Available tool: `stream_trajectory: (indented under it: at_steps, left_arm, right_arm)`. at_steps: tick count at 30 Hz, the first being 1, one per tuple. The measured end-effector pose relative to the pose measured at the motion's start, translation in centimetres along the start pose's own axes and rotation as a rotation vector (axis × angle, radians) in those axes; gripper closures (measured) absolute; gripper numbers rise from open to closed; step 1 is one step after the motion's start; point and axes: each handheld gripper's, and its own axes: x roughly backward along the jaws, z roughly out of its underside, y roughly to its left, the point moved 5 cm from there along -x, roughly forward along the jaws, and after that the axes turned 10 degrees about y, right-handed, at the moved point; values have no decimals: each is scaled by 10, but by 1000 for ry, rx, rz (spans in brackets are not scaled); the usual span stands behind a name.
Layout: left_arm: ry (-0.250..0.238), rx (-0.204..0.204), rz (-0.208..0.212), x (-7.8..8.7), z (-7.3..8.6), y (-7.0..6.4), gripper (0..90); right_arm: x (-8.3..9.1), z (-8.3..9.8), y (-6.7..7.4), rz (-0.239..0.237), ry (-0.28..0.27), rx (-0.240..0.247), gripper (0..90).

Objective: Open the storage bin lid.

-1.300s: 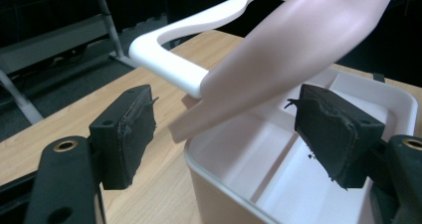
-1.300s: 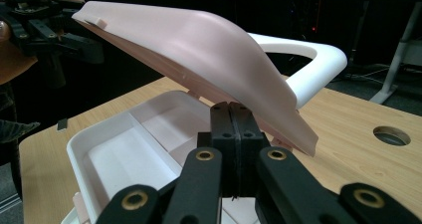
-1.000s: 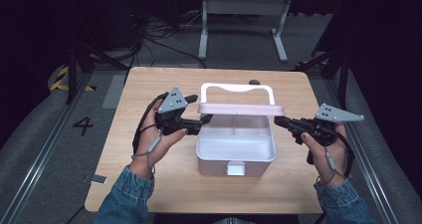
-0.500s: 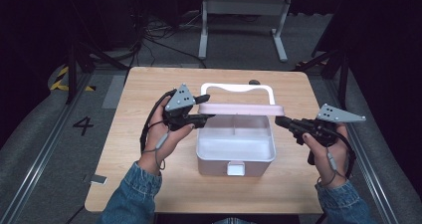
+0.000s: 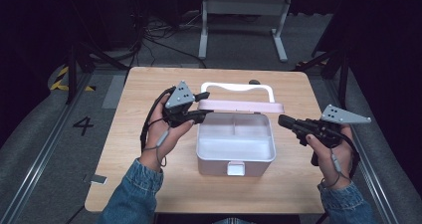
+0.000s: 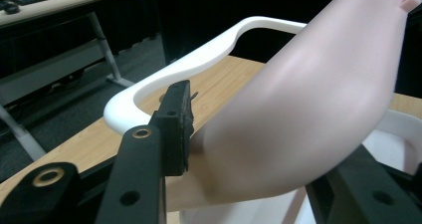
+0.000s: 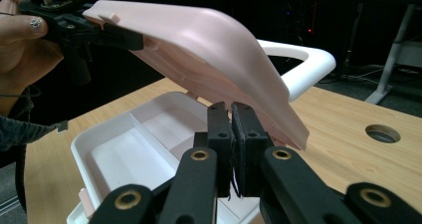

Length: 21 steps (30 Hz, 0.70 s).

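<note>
The pink lid stands raised over the white divided box mid-counter, left gripper fingers just closing on its left end; right gripper fingers pressed together, empty. A shallow corner pinch could slip, dropping the lid

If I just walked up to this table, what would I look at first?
Probably the white box in the middle of the wooden table, with its pink lid lifted up at the back. The left gripper has its jaws around the lid's left end and has just been closing them on it. The right gripper waits shut, just off the box's right side.
</note>
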Motion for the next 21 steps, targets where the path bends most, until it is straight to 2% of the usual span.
stream_trajectory:
  at_steps: [1, 4, 12, 21]
  left_arm:
    - [0, 15, 1, -1, -1, 1, 595]
    - [8, 15, -3, -1, -2, 3, 616]
    - [24, 42, 19, -4, -10, 14, 635]
    - [49, 57, 3, -11, -19, 27, 653]
  right_arm:
    - [2, 0, 0, 2, 2, -1, 881]
    - [6, 2, -2, 16, -3, -6, 881]
    - [23, 8, -10, 60, -17, -25, 881]
    - [33, 12, -17, 89, -20, -45, 881]
